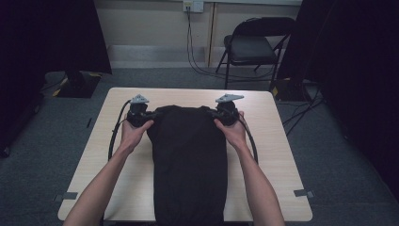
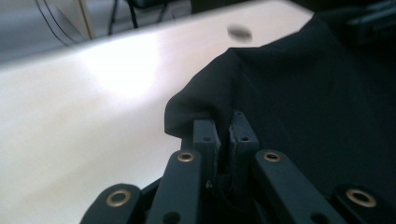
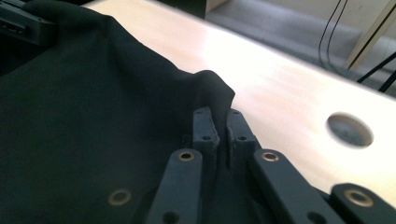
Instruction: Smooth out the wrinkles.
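A black garment [image 1: 188, 160] lies lengthwise down the middle of the light wooden table [image 1: 277, 155], reaching the near edge. My left gripper [image 1: 151, 114] is shut on its far left corner, and my right gripper [image 1: 212, 113] is shut on its far right corner. In the left gripper view the jaws pinch a fold of the black cloth [image 2: 201, 107], with my left gripper [image 2: 225, 122] tips together. The right gripper view has the same pinch on the black cloth [image 3: 210, 86], my right gripper [image 3: 217, 122] closed on it. Both corners are lifted a little off the table.
A black folding chair [image 1: 251, 44] stands beyond the table's far right. Cables [image 1: 195, 56] run along the grey carpet by the wall. A dark stand base [image 1: 77, 84] sits at the far left. A round hole [image 3: 349, 129] is in the tabletop near the right gripper.
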`<state>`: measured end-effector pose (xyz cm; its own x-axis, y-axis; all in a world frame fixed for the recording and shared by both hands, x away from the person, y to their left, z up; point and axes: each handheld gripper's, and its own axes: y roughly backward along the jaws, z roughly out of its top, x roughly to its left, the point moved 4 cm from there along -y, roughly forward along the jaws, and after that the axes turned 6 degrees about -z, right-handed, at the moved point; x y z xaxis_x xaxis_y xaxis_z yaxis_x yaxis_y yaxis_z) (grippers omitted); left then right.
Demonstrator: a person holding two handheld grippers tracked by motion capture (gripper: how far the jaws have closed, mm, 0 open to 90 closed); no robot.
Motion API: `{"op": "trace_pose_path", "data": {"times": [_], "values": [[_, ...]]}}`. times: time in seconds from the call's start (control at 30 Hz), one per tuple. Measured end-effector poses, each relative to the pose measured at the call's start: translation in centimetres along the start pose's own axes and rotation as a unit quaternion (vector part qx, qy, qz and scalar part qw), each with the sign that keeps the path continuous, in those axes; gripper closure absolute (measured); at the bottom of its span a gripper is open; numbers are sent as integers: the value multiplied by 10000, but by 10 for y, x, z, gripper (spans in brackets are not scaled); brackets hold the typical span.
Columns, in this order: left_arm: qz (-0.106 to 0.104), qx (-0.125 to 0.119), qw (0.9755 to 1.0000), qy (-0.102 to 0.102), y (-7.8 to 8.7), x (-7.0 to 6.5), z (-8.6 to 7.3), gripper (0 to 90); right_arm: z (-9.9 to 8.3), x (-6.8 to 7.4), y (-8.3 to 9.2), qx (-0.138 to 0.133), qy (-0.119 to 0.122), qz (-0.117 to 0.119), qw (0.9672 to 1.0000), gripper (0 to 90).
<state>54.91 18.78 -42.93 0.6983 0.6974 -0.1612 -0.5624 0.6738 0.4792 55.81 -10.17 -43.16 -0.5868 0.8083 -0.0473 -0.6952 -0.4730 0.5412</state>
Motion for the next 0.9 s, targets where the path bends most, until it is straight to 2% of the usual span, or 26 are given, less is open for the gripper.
{"op": "trace_pose_path", "data": {"times": [0.07, 0.13, 0.2, 0.23, 0.3, 0.43, 0.53, 0.67, 0.9], "values": [[52, -256, 9997, -15, 8, 0, 21, 847, 17, -6, 6, -166, -10, -117, 9998, 851], [126, -391, 9991, -83, 12, -1, 34, 847, 32, -10, 12, -330, -32, -171, 9993, 850], [81, -491, 9987, -147, 17, -3, 45, 847, 46, -14, 20, -557, -120, -226, 9981, 850], [86, -489, 9985, -243, 18, -5, 47, 846, 51, -15, 22, -614, -114, -253, 9977, 850], [57, -425, 9985, -330, 18, -9, 43, 846, 49, -16, 22, -581, -114, -269, 9979, 851], [-52, -304, 9990, -337, 16, -14, 24, 845, 25, -12, 19, -466, -148, -127, 9987, 851], [-135, -369, 9987, -316, 20, -26, 13, 845, 13, -8, 25, -527, -222, -136, 9983, 852], [-240, -396, 9979, -460, 30, -43, 7, 844, 7, 1, 40, -601, -87, -136, 9981, 852], [-433, -639, 9944, -728, 68, -75, 11, 844, 10, 14, 81, -857, -40, 74, 9963, 851]]}}
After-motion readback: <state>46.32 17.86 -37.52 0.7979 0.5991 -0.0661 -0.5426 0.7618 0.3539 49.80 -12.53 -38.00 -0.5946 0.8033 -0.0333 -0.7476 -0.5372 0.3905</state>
